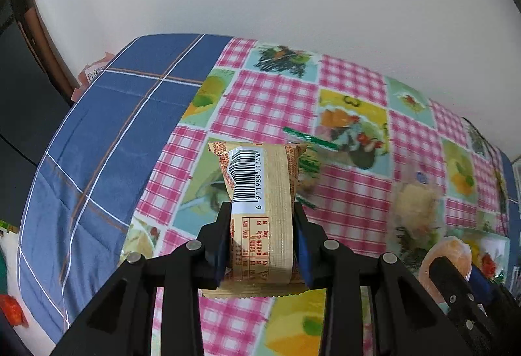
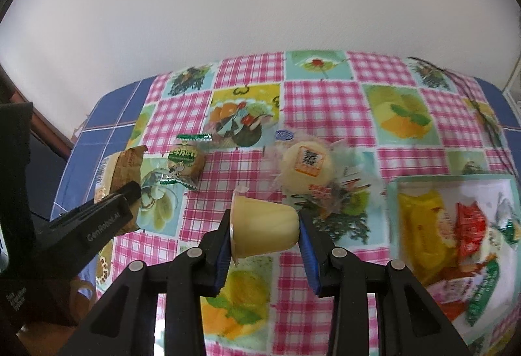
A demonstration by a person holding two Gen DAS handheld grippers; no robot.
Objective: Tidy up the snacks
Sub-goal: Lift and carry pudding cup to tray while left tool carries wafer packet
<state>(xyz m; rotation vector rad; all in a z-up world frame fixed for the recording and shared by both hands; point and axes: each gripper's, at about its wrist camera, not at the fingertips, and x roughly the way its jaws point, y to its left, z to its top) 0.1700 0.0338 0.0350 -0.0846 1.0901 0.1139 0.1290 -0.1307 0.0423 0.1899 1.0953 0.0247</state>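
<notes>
The left gripper (image 1: 262, 219) was clamped on a tan barcoded snack packet (image 1: 257, 193); the right gripper (image 2: 265, 225) pinched a yellow jelly cup (image 2: 265, 225) (lying sideways) above the checked tablecloth (image 2: 325, 102).

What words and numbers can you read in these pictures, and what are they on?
"6 911988 013460": under the barcode on the tan snack packet, held in the left gripper.
"GenRobot.AI": on the left gripper's side in the right wrist view.
"FLO...": on a paper scrap behind the blue cloth, cut off.
Too small or blurred: the packet's red print, the green-ended round snack, the wrapped cake's orange label, the tray snacks.
</notes>
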